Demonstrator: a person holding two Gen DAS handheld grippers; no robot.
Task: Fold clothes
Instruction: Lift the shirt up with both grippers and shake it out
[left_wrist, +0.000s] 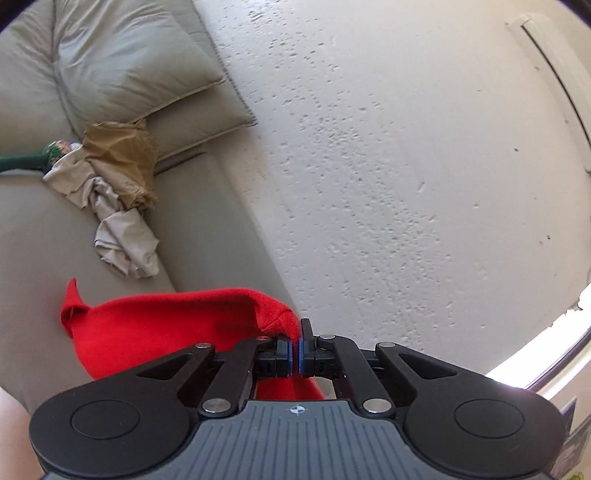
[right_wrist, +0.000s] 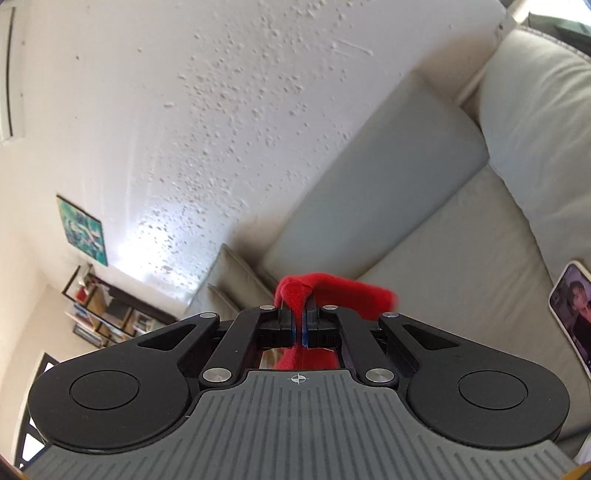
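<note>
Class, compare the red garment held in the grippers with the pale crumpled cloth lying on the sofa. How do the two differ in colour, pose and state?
The red garment is bright red; the pale crumpled cloth is off-white. The red garment is pinched by the left gripper and the right gripper, while the pale cloth is untouched. The red garment is held up and spread; the pale cloth lies bunched on the sofa. Both are soft fabric, not yet folded.
</note>
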